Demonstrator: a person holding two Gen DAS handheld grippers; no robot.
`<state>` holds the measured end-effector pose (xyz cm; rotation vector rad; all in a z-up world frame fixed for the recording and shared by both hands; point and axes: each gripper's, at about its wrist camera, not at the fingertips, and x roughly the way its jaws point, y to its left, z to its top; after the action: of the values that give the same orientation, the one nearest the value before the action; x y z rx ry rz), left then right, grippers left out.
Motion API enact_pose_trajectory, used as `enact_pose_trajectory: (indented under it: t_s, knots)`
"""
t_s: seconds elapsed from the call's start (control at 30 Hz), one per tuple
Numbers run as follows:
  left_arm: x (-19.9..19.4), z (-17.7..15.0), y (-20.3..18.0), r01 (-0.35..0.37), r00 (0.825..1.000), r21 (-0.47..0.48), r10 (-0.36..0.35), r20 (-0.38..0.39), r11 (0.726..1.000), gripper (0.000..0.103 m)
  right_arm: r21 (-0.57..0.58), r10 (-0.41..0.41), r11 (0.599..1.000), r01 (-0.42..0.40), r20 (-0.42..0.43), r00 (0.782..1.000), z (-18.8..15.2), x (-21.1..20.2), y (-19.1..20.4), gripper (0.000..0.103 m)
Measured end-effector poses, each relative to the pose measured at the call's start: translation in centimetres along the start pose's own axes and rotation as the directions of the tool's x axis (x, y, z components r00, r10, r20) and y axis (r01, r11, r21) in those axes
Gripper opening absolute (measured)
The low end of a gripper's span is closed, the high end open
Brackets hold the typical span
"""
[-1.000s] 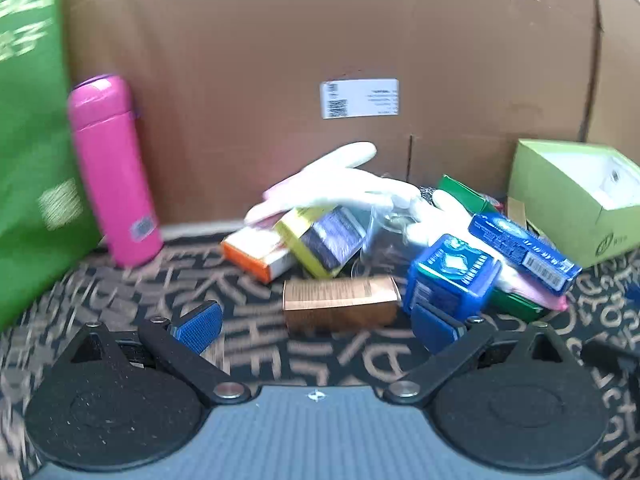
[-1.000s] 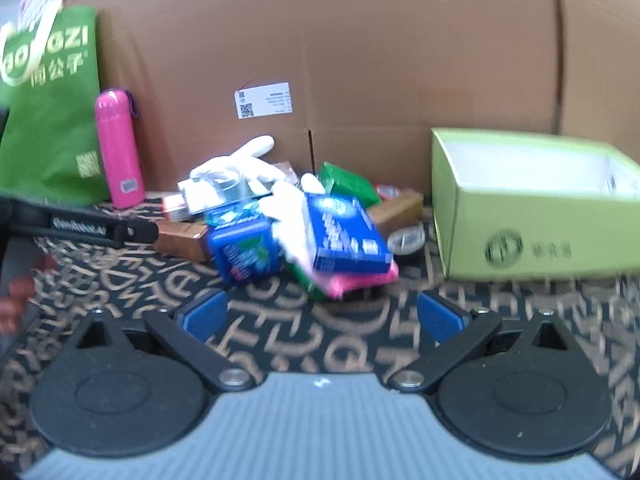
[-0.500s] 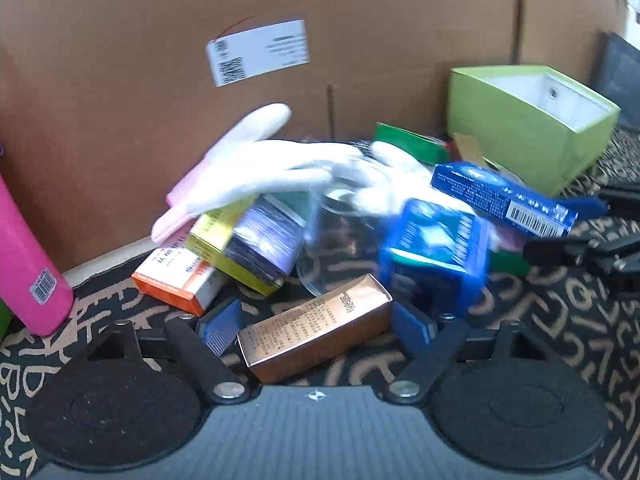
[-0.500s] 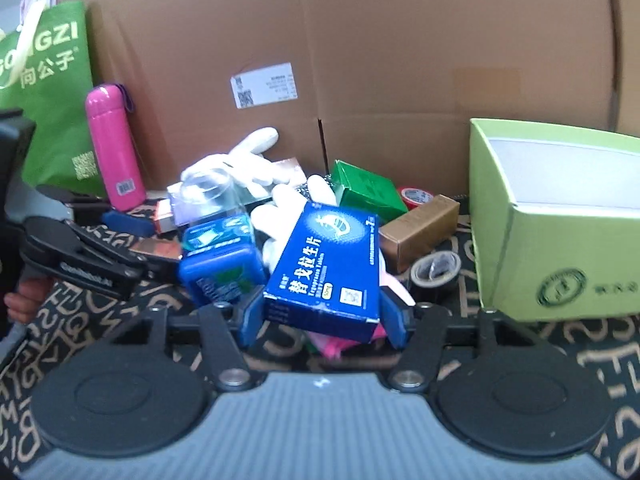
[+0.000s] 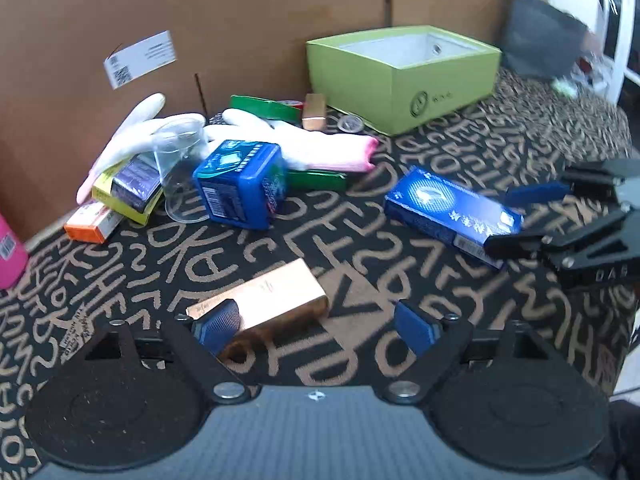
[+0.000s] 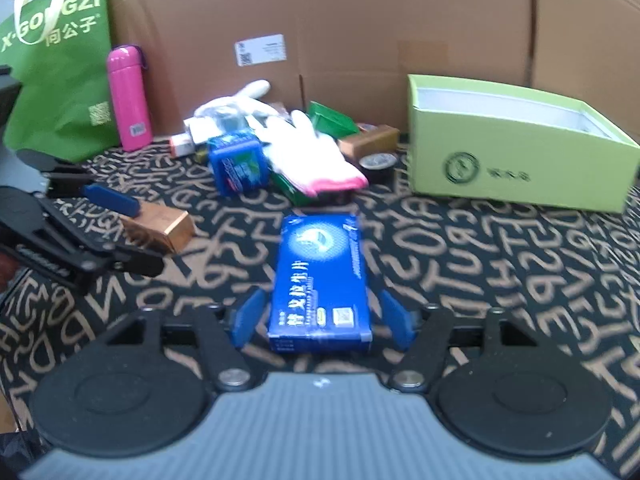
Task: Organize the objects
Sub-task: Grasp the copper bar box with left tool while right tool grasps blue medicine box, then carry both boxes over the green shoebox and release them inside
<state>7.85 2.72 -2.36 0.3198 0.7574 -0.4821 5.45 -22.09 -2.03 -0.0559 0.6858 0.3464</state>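
- Nearest in our left wrist view, our left gripper point(image 5: 316, 326) has its ribbed blue pads spread wide. Its jaws have just been opening a little, with the copper box point(image 5: 262, 300) between them, against the left pad and clear of the right.
- That copper box is a long, glossy, metallic-looking carton lying flat and skewed on the cloth point(image 5: 360, 240), a black fabric covered in tan scrawled letters.
- In our right wrist view, our right gripper point(image 6: 322, 322) straddles the flat blue box point(image 6: 320, 276). Its jaws have just been opening, and a thin gap shows on each side of the box, so the pads do not press it.
- The flat blue box is a smooth printed carton, lying flat and pointing away from us, apart from the heap.
- Farther off, the heap: a chunky blue cube-shaped box point(image 5: 242, 182), a clear plastic cup point(image 5: 182, 168) on its side, a soft white knit glove point(image 6: 308, 156) with a pink cuff, green cartons point(image 6: 330, 120) and a dark tape roll point(image 6: 378, 166).
- To the right stands the open lime-green cardboard box point(image 6: 516, 152), white inside.
- At the back, a smooth pink cylindrical bottle point(image 6: 128, 98) stands upright beside a green bag point(image 6: 56, 68), against a brown corrugated cardboard wall point(image 6: 360, 20).
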Motion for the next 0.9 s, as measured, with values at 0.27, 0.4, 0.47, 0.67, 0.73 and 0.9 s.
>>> enact_pose_trajectory:
  t_s: [0.27,0.4,0.47,0.67,0.73,0.9]
  knots:
    - [0.6,1.1,1.5,-0.087,0.995,0.171,0.077,0.065,0.981,0.09,-0.013,0.001,1.0,0.0,0.048,0.999,0.5,-0.2,0.9,0.074]
    - [3.5,1.0,2.8,0.024,0.998,0.155,-0.014,-0.065,0.988,0.091,-0.001,0.011,1.0,-0.011,0.044,0.999,0.4,-0.1,1.1,0.074]
    - [3.2,0.7,3.9,0.069,0.995,0.024,-0.067,-0.075,0.997,0.082,-0.004,0.008,1.0,-0.008,0.044,0.999,0.2,-0.3,1.0,0.074]
    - [1.2,-0.4,3.5,0.139,0.985,-0.146,-0.152,-0.086,0.979,0.055,-0.002,0.02,1.0,-0.02,0.019,1.0,0.3,0.9,0.9,0.074]
    - [1.2,-0.3,2.8,0.104,0.989,-0.157,-0.118,-0.085,0.982,0.056,-0.007,0.019,1.0,-0.019,0.02,1.0,0.6,1.4,1.1,0.074]
    - [2.2,0.6,1.4,-0.012,0.996,-0.093,0.004,-0.094,0.996,0.054,0.001,-0.006,1.0,0.006,0.003,1.0,0.9,2.6,1.2,0.074]
